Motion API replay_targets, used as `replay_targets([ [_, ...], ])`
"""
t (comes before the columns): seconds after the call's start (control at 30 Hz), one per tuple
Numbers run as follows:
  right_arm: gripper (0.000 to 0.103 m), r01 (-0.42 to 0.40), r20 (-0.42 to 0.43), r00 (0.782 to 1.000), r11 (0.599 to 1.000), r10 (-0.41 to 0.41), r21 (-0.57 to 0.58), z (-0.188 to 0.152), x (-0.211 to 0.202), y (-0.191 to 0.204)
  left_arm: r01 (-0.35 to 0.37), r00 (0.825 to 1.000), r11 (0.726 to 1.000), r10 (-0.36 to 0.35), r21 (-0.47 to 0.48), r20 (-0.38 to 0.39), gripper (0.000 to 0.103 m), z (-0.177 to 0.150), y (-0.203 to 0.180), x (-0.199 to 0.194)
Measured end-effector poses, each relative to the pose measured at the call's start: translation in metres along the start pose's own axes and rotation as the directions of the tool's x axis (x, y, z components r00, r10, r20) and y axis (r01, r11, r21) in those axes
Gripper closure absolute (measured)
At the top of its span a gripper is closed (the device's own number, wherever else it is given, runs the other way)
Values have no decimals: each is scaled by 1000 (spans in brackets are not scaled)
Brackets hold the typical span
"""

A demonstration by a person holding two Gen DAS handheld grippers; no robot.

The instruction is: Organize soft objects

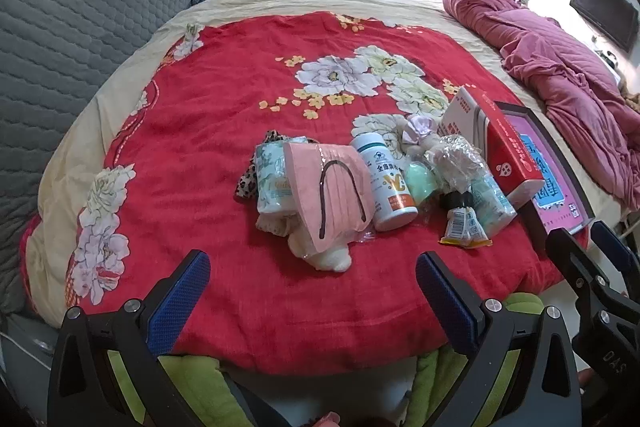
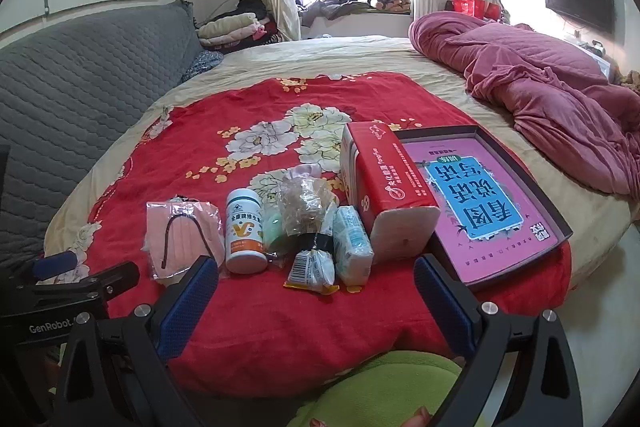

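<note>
A heap of small items lies on the red flowered blanket [image 1: 248,91]. A pink face mask [image 1: 328,187] rests on a tissue pack [image 1: 272,175] and a white fluffy cloth [image 1: 320,251], with a leopard-print scrunchie [image 1: 246,183] behind. To the right lie a white vitamin bottle [image 1: 386,183], a crumpled plastic bag [image 1: 456,155], a small wrapped packet [image 1: 464,227] and a red tissue box [image 1: 508,143]. My left gripper [image 1: 312,291] is open, short of the mask. My right gripper [image 2: 316,295] is open, just before the wrapped packet [image 2: 314,269] and the bottle [image 2: 244,235].
A dark tray with a pink and blue cover [image 2: 520,211] lies at the right of the blanket. A crumpled pink quilt [image 2: 552,107] fills the bed's far right. A grey quilted headboard [image 2: 80,83] runs along the left. Green cloth [image 2: 380,387] lies under the grippers.
</note>
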State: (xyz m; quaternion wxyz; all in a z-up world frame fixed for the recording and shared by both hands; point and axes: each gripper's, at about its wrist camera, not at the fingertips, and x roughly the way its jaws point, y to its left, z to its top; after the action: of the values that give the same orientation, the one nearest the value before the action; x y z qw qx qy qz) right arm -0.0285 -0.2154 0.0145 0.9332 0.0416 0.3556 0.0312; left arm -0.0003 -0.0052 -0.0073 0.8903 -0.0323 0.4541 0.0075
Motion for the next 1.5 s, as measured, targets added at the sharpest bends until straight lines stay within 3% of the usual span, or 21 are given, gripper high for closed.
replay_targets([
  [0.77, 4, -6, -18, 1000, 1000, 6, 6, 5, 18, -7, 26, 999, 1000, -26, -18, -25, 0, 11, 1, 18],
  [1.1, 4, -26, -60, 998, 997, 22, -66, 22, 56, 3, 54, 994, 996, -59, -66, -87, 0, 24, 16, 64],
  [1.37, 4, -50, -117, 992, 994, 39, -94, 28, 96, 8, 56, 996, 998, -58, -32, -62, 1, 47, 17, 88],
  [1.5, 4, -33, -129, 991, 994, 19, -108, 30, 110, 10, 73, 995, 997, -74, -15, -65, 14, 54, 15, 97],
])
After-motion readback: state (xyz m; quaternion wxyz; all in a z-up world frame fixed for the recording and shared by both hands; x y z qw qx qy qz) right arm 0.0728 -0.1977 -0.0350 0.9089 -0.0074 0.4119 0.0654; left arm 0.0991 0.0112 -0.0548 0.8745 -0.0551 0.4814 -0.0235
